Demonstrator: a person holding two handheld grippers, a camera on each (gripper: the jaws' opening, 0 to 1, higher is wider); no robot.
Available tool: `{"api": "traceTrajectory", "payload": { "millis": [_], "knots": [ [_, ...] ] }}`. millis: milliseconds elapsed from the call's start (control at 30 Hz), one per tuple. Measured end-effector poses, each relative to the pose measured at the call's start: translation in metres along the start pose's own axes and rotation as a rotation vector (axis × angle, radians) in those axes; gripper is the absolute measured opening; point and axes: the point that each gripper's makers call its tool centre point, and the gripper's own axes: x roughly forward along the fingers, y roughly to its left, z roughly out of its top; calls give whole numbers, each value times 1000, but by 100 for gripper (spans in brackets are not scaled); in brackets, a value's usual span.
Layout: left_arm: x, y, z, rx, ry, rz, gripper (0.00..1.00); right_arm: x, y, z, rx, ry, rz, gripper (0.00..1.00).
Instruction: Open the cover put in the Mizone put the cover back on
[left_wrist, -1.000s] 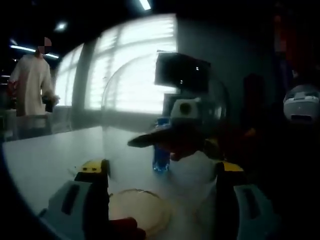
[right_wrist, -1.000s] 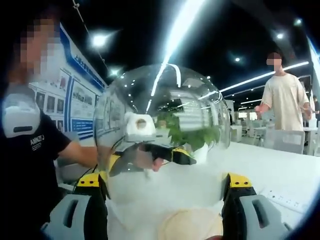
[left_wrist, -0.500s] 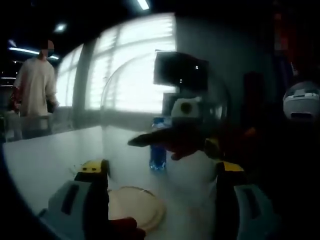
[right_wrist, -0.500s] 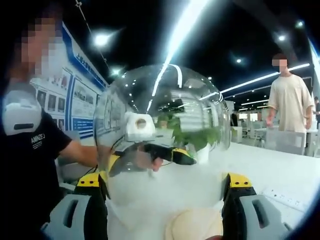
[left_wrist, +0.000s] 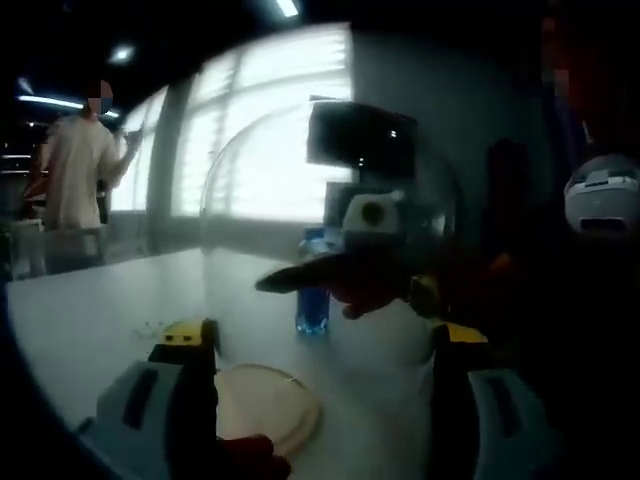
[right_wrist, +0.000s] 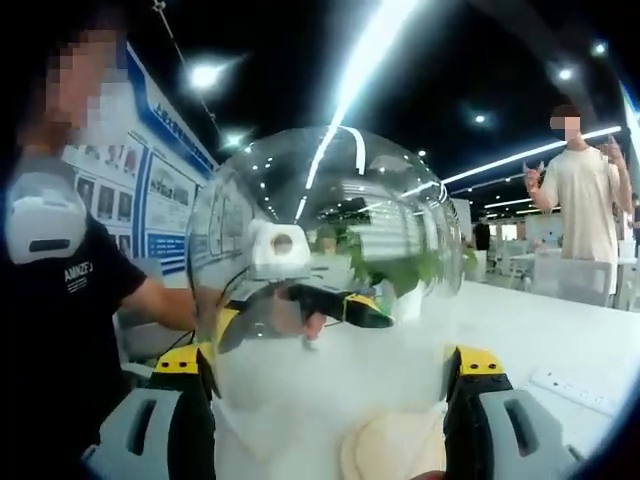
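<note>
Tongs on both sides are pinching the clear dome cover (right_wrist: 325, 270) between them: the left tongs (left_wrist: 315, 385) and the right tongs (right_wrist: 325, 400) each have their jaws standing spread around the dome's wall, and the cover is being held up above the desk (left_wrist: 90, 310), apparently clear of the round wooden base (left_wrist: 265, 410) lying below it near the desk's near edge. The blue Mizone bottle (left_wrist: 313, 290) is standing upright farther in on the desk, seen through the dome from the left gripper view. In the right gripper view the opposite tongs are showing through the glass, with a potted plant (right_wrist: 395, 275) behind.

To do this step well, I would judge that both hands should be rising together and level, since the smooth curved wall is likely slippery and an uneven lift could tip or drop it; the cover then needs setting aside well apart from the bottle.

Compared with a second ago, the wooden base is sitting slightly lower and more exposed, suggesting the lift is continuing, and the person (right_wrist: 585, 195) behind has raised a hand.
</note>
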Motion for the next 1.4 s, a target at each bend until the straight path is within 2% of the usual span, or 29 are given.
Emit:
{"api": "traceTrajectory", "payload": {
  "millis": [267,1400],
  "knots": [
    [-3,-14,-4,5,3,6,73,-3,11,-2,-10,2,3,90],
    [-2,-29,-11,-8,18,28,75,-12,30,-9,-13,9,2,90]
  ]
}}
